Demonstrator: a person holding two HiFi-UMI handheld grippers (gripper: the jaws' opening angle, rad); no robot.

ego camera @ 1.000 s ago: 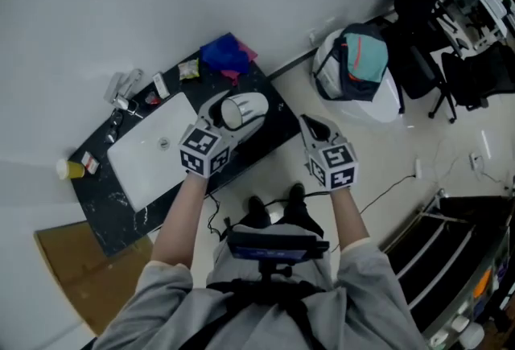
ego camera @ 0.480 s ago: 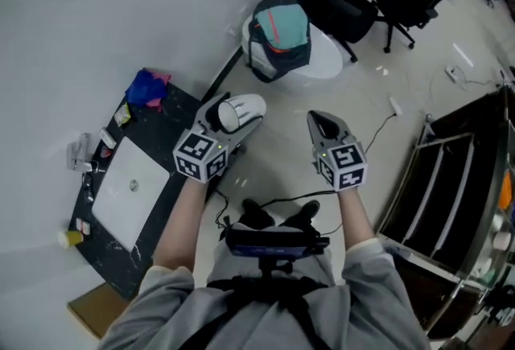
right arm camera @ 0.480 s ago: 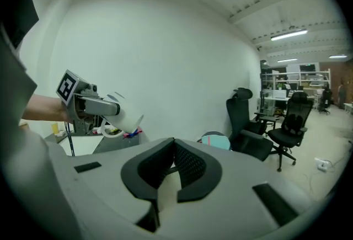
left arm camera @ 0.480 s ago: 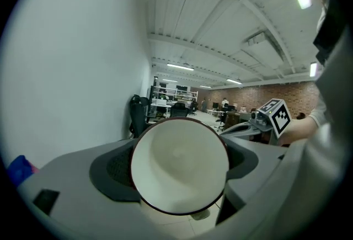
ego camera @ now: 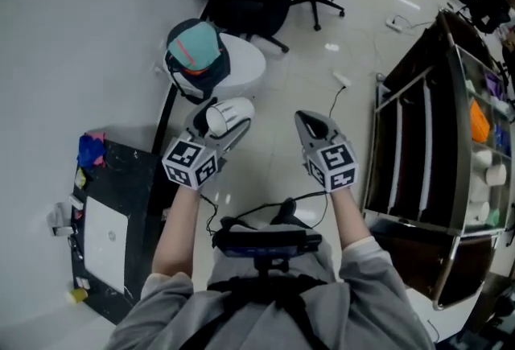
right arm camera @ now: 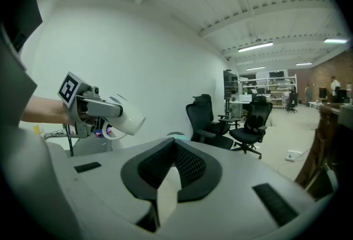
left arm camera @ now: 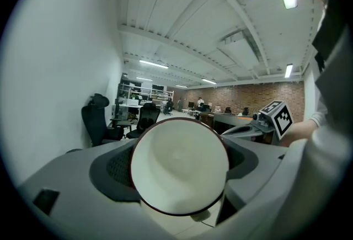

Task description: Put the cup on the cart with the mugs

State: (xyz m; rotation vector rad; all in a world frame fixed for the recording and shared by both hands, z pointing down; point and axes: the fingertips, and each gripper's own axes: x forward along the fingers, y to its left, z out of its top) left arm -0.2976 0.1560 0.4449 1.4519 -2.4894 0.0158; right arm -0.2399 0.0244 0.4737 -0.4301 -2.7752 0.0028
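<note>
Pale glossy floor [ego camera: 282, 91] lies under both forearms, and the dark cart [ego camera: 375, 147] stands off to the right of the right hand-held gripper [ego camera: 310, 125], well apart from the white cup [ego camera: 228, 117]. The left hand-held gripper [ego camera: 211, 127] clamps that cup on its side, mouth toward the person, between wide-set jaws. To carry it well, hold the squeeze steady and right the cup before lowering it onto a shelf. Both arms reach forward side by side, near level, and the right hand-held gripper is closed on nothing.

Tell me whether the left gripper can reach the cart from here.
Probably not yet: the left gripper, holding the cup, hangs over open floor, and the right gripper sits between it and the cart.
</note>
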